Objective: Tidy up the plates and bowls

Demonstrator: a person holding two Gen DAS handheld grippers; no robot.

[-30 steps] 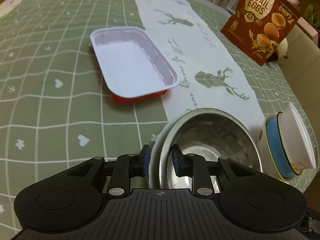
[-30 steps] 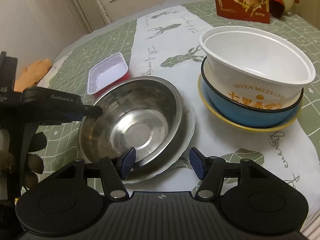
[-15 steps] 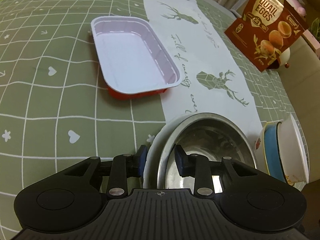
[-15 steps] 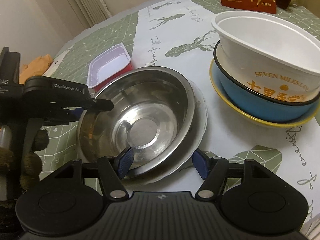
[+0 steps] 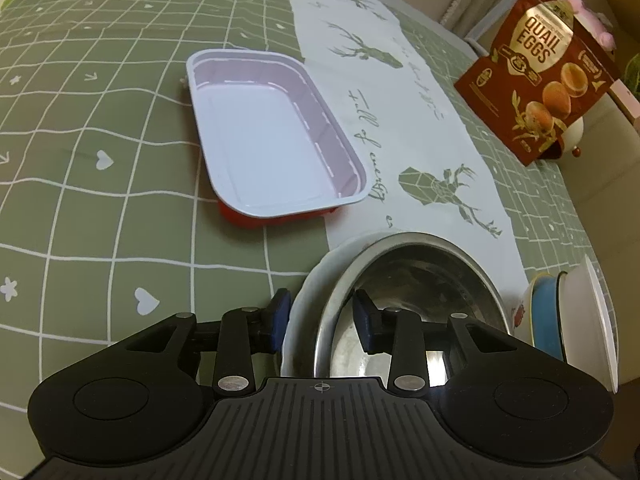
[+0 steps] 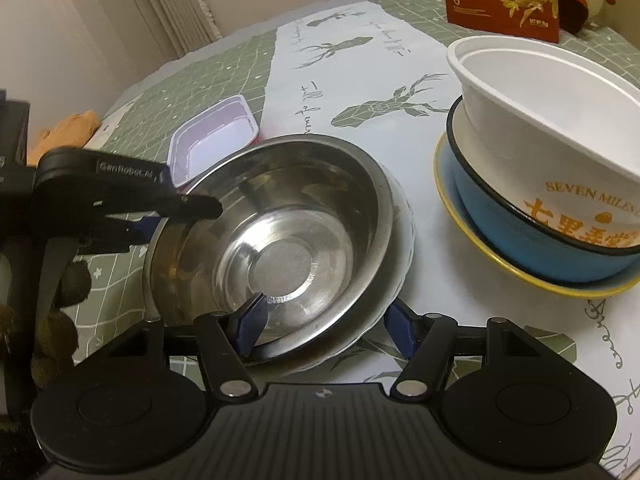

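Straddling the rims of the steel bowl and the white plate beneath it on the worktop, left hand-held gripper and right hand-held gripper stand unclosed. Steel is probably rigid, light, slippery; grip both rims together.

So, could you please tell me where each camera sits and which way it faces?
Left wrist: on the left gripper, looking across the steel bowl toward the white tray; its own jaws show.
Right wrist: on the right gripper, facing that bowl and the stacked bowls; own jaws and left gripper show.
Shared: bowl, tray, quail-egg box.
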